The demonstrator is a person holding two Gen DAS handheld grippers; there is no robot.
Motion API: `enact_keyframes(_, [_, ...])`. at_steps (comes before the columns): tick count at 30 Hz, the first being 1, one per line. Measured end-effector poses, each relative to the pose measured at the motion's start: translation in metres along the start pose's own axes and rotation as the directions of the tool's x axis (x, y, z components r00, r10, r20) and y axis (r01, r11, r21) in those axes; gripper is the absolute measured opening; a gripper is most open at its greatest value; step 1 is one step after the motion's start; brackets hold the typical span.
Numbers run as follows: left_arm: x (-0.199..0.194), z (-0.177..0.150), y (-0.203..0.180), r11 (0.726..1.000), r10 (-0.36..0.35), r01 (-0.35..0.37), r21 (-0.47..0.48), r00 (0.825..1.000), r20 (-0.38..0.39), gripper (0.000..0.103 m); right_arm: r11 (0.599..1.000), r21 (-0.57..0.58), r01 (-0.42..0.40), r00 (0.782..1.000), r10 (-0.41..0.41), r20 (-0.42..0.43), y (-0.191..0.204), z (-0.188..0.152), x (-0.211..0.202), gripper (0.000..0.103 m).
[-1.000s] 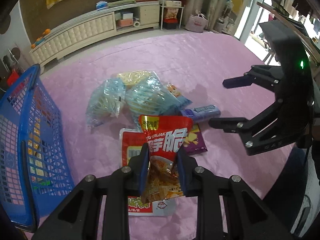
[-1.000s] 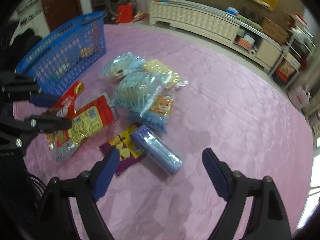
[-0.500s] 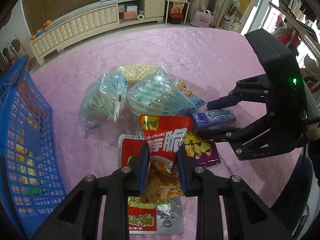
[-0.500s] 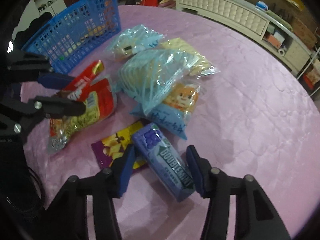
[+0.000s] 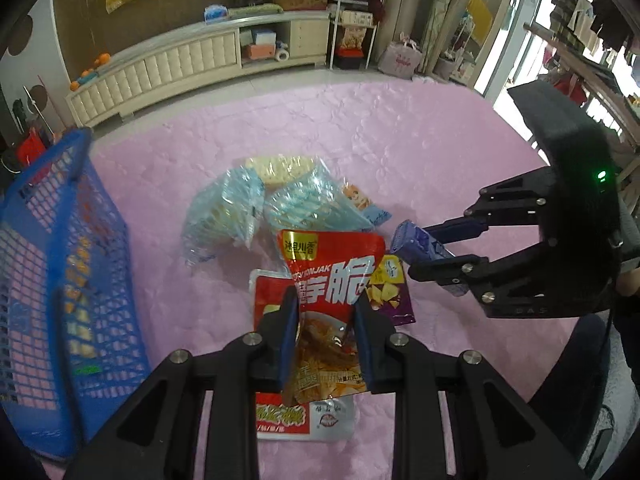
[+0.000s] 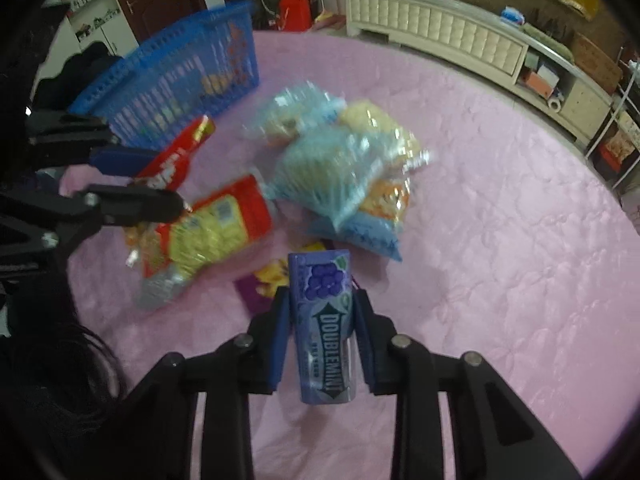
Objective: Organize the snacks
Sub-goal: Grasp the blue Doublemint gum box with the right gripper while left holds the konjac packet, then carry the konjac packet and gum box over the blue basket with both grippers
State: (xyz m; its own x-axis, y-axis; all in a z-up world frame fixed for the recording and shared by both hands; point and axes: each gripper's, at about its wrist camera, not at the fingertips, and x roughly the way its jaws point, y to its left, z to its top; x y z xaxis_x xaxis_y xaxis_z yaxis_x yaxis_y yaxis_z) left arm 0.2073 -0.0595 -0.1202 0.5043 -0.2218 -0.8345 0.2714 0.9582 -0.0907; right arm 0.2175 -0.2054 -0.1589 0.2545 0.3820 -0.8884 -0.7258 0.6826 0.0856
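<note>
The left tool [image 5: 326,334] is pinching a red snack pouch [image 5: 332,276]; the right tool [image 6: 322,334] is gripping a purple gum pack [image 6: 324,320].

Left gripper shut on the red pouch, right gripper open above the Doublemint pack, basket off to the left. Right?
Not quite. The right gripper is not open above the Doublemint pack: its jaws are shut on it, as the right wrist view shows. The rest holds: left gripper shut on the red pouch, basket to the left.
</note>
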Motion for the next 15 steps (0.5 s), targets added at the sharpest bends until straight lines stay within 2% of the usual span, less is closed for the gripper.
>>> enact_keyframes(5, [-0.039, -0.004, 0.009, 1.000, 0.021, -0.021, -0.004, 0.998, 0.067, 0.024, 0.999, -0.009, 0.035, 0.997, -0.034, 0.067, 0.027, 0.013, -0.041, 0.035])
enact_keyframes(9, [-0.072, -0.008, 0.018, 1.000, 0.013, -0.010, -0.019, 0.991, 0.134, 0.024, 0.999, 0.012, 0.045, 0.992, -0.046, 0.121, 0.041, 0.026, -0.070, 0.035])
enact_keyframes(15, [-0.119, -0.009, 0.046, 0.997, 0.070, -0.064, -0.034, 0.975, 0.212, 0.024, 0.999, -0.005, 0.049, 0.977, -0.047, 0.206, 0.075, 0.057, -0.101, 0.035])
